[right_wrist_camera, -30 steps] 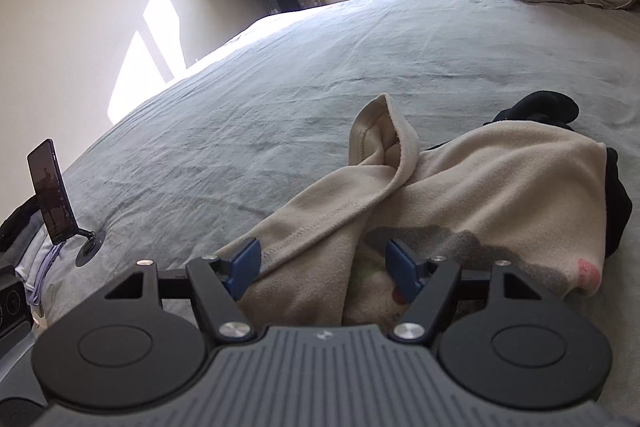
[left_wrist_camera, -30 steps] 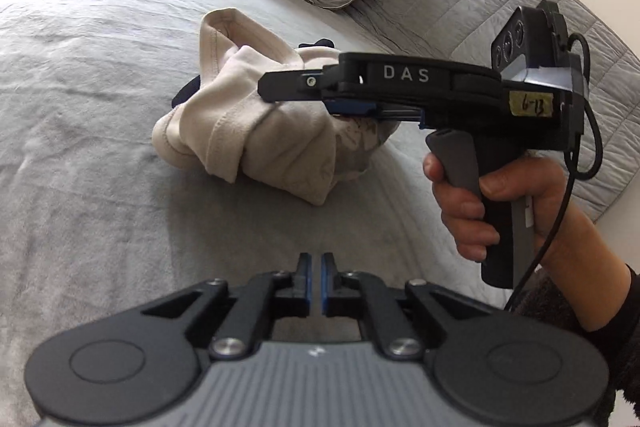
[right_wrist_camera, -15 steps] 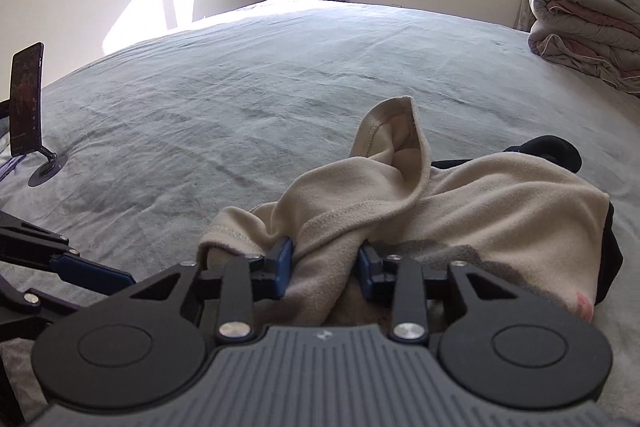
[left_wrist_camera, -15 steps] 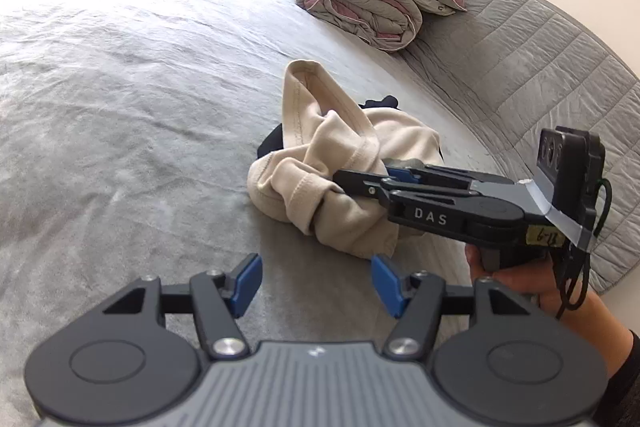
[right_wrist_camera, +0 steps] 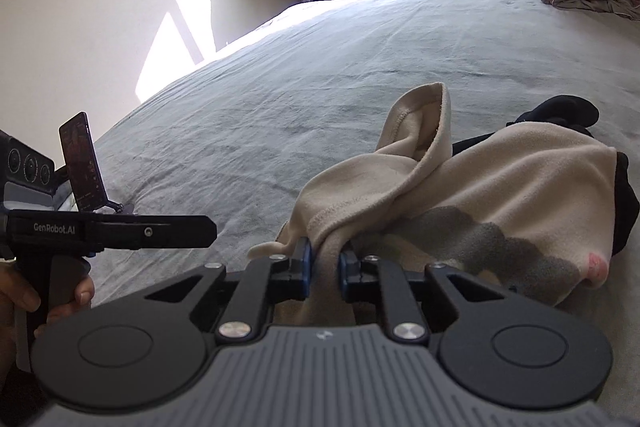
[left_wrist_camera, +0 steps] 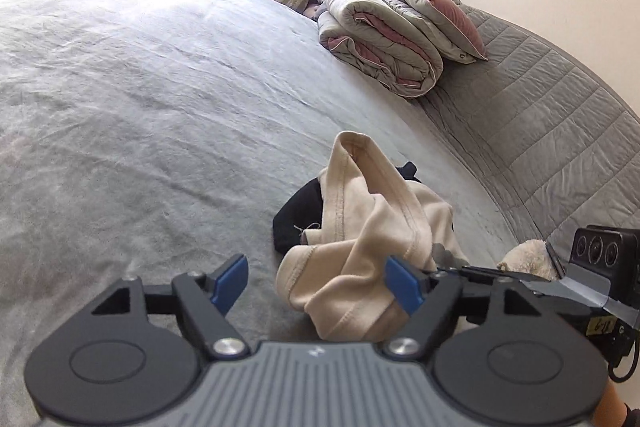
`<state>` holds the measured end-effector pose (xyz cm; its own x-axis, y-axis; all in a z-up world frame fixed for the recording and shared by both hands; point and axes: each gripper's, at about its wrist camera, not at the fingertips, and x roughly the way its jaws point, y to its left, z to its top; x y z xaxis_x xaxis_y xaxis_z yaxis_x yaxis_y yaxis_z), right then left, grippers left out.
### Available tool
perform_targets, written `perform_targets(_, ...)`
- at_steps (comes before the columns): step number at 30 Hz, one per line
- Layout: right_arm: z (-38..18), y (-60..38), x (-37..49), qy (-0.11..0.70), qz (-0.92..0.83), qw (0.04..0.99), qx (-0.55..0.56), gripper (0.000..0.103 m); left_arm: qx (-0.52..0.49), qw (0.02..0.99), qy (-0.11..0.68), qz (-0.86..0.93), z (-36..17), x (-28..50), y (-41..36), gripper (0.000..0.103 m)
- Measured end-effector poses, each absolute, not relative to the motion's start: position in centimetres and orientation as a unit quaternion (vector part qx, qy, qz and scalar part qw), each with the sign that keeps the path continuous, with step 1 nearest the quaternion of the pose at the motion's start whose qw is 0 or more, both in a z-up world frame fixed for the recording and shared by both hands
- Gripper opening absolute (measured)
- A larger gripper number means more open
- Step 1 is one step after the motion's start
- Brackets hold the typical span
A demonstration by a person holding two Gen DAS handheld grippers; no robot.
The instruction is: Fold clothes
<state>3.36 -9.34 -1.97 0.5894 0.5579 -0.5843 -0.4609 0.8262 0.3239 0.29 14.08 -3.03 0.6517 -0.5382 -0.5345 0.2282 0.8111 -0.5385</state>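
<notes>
Your right hand-held gripper point(right_wrist_camera: 323, 269), jaws just closing, clenches a fold of the crumpled cream fleece garment point(right_wrist_camera: 480, 187) lying on the grey bed point(right_wrist_camera: 320, 67) directly ahead of it. Your left hand-held gripper point(left_wrist_camera: 316, 283), jaws just opening, stands released, the garment's near edge between its fingers.

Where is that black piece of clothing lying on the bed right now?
The black garment lies on the grey bed, mostly tucked under the crumpled cream garment. In the left wrist view it peeks out at the cream garment's left; in the right wrist view, at its far right.
</notes>
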Motion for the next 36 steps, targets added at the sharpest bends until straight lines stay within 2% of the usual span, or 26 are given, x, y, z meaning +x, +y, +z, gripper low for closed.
perform_targets(15,-2.3,-9.5,1.8,0.388,0.328,0.86,0.047,0.017,-0.296,0.85,0.373,-0.225,-4.1,6.0,10.8,0.077)
perform_targets(23,-2.9,-10.9,1.8,0.402,0.327,0.852,0.074,0.017,-0.353,0.826,0.379,-0.224,-5.7,7.8,9.0,0.068)
perform_targets(26,-3.0,-11.2,1.8,0.405,0.33,0.849,0.074,0.017,-0.36,0.823,0.377,-0.223,-6.1,8.1,8.5,0.052)
perform_targets(28,-3.0,-11.5,1.7,0.406,0.333,0.847,0.077,0.018,-0.362,0.818,0.377,-0.238,-6.3,8.1,8.2,0.012)
perform_targets(29,-3.0,-11.7,1.8,0.406,0.333,0.847,0.081,0.02,-0.361,0.816,0.378,-0.248,-6.2,8.0,8.0,0.007)
perform_targets(31,-3.0,-12.4,1.6,0.402,0.335,0.848,0.086,0.023,-0.352,0.818,0.372,-0.263,-5.8,7.6,7.6,0.007)
perform_targets(34,-2.4,-13.7,1.4,0.392,0.34,0.849,0.098,0.039,-0.341,0.821,0.356,-0.286,-4.8,6.8,7.5,0.007)
perform_targets(36,-1.8,-14.8,1.2,0.379,0.332,0.858,0.103,0.056,-0.336,0.822,0.346,-0.303,-4.2,6.2,7.5,0.007)
